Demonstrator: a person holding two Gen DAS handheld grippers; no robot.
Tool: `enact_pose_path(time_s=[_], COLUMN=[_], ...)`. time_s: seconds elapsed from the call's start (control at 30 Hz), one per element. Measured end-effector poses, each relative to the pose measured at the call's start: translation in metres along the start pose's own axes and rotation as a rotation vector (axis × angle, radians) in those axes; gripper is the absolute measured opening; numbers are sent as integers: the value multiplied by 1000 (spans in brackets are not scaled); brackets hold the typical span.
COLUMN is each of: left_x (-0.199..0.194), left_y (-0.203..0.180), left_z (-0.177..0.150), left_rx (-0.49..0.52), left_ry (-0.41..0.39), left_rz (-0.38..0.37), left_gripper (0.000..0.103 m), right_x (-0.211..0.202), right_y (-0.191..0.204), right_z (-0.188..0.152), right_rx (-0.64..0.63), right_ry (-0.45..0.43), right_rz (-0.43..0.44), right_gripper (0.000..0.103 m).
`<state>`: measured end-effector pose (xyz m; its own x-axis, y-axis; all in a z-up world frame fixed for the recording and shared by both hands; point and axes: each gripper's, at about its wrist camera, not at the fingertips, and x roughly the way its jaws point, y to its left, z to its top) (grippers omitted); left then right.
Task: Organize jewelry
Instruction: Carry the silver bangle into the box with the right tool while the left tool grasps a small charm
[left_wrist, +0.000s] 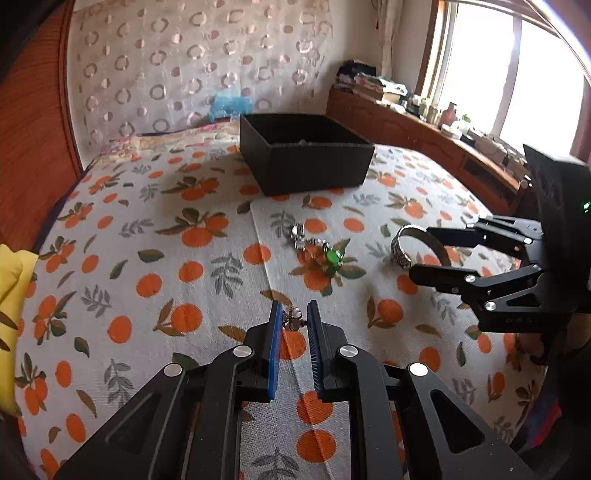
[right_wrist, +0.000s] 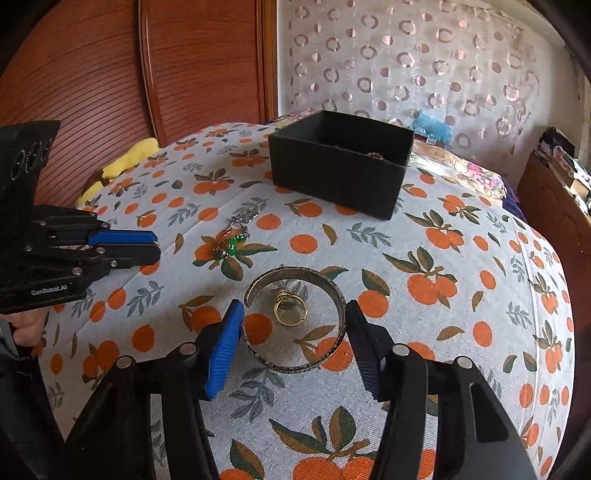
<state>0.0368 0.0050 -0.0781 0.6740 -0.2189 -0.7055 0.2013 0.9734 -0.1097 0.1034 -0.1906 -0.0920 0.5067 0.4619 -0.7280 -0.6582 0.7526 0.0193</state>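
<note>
Left hand-held gripper (left_wrist: 293, 321): fingers close together, a small brownish charm on a chain (left_wrist: 293, 320) sits between the blue pads (left_wrist: 275, 354). Gap is narrow but I can't tell if the pads actually touch it. From the right wrist view the same gripper (right_wrist: 157, 245) looks nearly pressed together, and the charm isn't visible there.

Right hand-held gripper (right_wrist: 295, 325): fingers spread wide, straddling the silver cuff bangle (right_wrist: 334, 293), which lies flat on the bed (right_wrist: 461, 332). Left pad (right_wrist: 221, 354) is touching or just beside the bangle's left rim, right pad just beside the right rim; contact unclear. The bangle's open gap faces the upper left, away from the gripper. A gold ring (right_wrist: 290, 312) lies inside the bangle's loop, on the bedspread.

Ahead of the right gripper and slightly left: a green pendant with a metal chain (right_wrist: 234, 242), lying on the orange-print spread, between the two grippers. In the left wrist view it's ahead and a bit right of the left fingers (left_wrist: 332, 256), with the bangle (left_wrist: 402, 254) further right at the right gripper's tips (left_wrist: 428, 254).

Black open box (right_wrist: 340, 173) sits farther ahead of both grippers, well apart from the loose pieces. Something small and dark shows inside near its far right corner, too small to identify.
</note>
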Motion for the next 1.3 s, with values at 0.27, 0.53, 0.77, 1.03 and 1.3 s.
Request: enact_pose_path(time_s=[0.27,0.53,0.77,1.03,1.3], left_x=[-14,-22,-20,-6,12], left_y=[0,-3,-3,-1,11], left_z=[16,47,72,93,107], left_rx=[2,25,43,60,47], left_ry=[-66,-135,-169,-174,-146], left_rz=[8,32,50,91,130], left_gripper=[13,13,13,13,13], right_x=[-14,-30,-27,-3,32], right_y=[2,-7,-26,-51,-65], right_z=[6,31,55,83,118], right_rx=[1,12,39,57,79], right_ry=[-58,-134,-160,-171,-141], right_rz=[-10,-34,-54,-72,-53], right_gripper=[59,59,59,59,59])
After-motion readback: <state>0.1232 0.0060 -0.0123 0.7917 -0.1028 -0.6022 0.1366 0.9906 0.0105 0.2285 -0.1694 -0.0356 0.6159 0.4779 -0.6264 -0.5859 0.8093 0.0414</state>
